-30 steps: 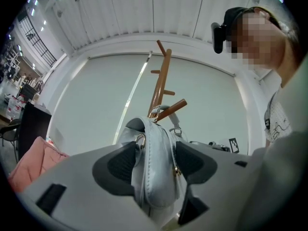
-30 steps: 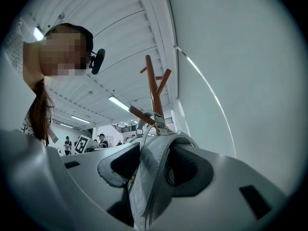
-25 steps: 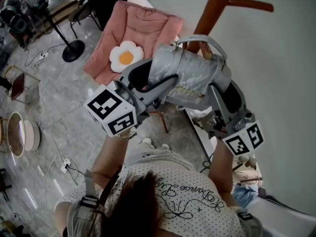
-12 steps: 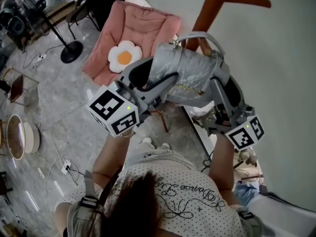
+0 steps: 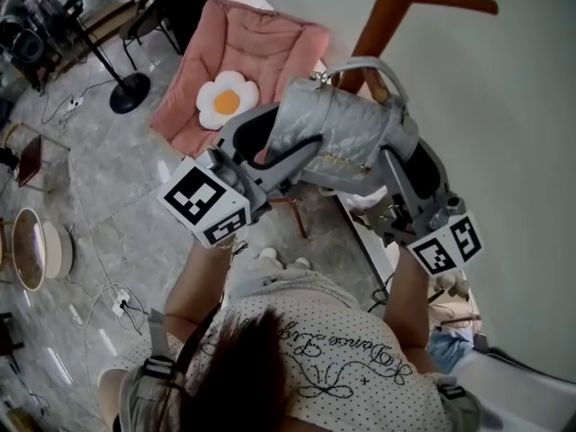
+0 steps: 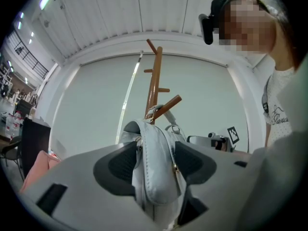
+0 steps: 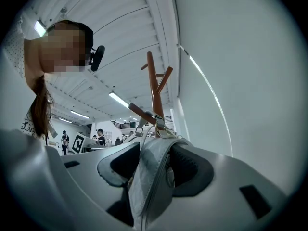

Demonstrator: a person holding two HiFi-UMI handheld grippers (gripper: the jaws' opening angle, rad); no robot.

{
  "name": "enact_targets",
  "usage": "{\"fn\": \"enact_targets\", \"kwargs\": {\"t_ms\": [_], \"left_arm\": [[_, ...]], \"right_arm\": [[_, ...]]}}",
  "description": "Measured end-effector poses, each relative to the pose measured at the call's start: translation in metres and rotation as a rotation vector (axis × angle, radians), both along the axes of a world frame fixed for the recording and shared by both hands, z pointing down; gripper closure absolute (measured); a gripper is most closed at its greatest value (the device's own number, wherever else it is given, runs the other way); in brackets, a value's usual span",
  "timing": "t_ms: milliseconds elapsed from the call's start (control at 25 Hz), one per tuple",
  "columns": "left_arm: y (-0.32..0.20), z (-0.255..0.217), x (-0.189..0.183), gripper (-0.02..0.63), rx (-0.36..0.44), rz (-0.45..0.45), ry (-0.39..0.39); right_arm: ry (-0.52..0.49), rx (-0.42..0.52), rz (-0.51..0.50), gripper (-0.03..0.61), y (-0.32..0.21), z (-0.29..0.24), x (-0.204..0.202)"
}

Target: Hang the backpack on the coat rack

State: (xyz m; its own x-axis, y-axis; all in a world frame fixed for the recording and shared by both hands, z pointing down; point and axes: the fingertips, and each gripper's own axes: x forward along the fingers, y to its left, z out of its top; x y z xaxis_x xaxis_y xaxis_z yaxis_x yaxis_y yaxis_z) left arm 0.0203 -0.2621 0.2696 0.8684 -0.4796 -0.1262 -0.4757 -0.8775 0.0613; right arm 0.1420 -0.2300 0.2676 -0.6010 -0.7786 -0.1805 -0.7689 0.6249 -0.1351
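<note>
Head view: marble floor (image 5: pixel 117 241), pink chair (image 5: pixel 261 52), coat rack (image 5: pixel 387 12)

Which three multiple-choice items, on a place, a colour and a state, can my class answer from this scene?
1. Where does the flower cushion lie? A on the pink chair; B on the floor; C on a shelf.
2. What colour is the coat rack? A white; B brown; C black.
3. What holds the backpack up? A nothing; B a bare hand; C both grippers.
Key: 1 A, it rests on the chair seat. 2 B, its post is brown wood. 3 C, it sits clamped between the jaws of the left gripper and the right gripper, whose jaws have just been opening slightly.
</note>
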Motion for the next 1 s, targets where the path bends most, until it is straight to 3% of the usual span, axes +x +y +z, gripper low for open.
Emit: {"fn": "enact_targets", "kwargs": {"t_ms": [200,440,680,1000], "left_arm": [[0.007,-0.001,-0.005,0.379,0.035,-0.029,-0.034],[0.007,-0.001,-0.014,0.381,0.027,-0.057,-0.054],[0.007,-0.003,-0.027,0.387,0.035,-0.089,-0.058],[0.007,-0.009,-0.037,0.413,0.046,-0.122,-0.042]], "right_arm": [[0.060,0.011,0.013,0.357,0.005,0.003,-0.002],[0.051,0.022,0.004,0.354,0.010,0.003,-0.001],[0.098,0.032,0.010,0.348,0.011,0.003,-0.002],[0.077,0.042,0.030,0.348,0.018,-0.001,0.012]]}}
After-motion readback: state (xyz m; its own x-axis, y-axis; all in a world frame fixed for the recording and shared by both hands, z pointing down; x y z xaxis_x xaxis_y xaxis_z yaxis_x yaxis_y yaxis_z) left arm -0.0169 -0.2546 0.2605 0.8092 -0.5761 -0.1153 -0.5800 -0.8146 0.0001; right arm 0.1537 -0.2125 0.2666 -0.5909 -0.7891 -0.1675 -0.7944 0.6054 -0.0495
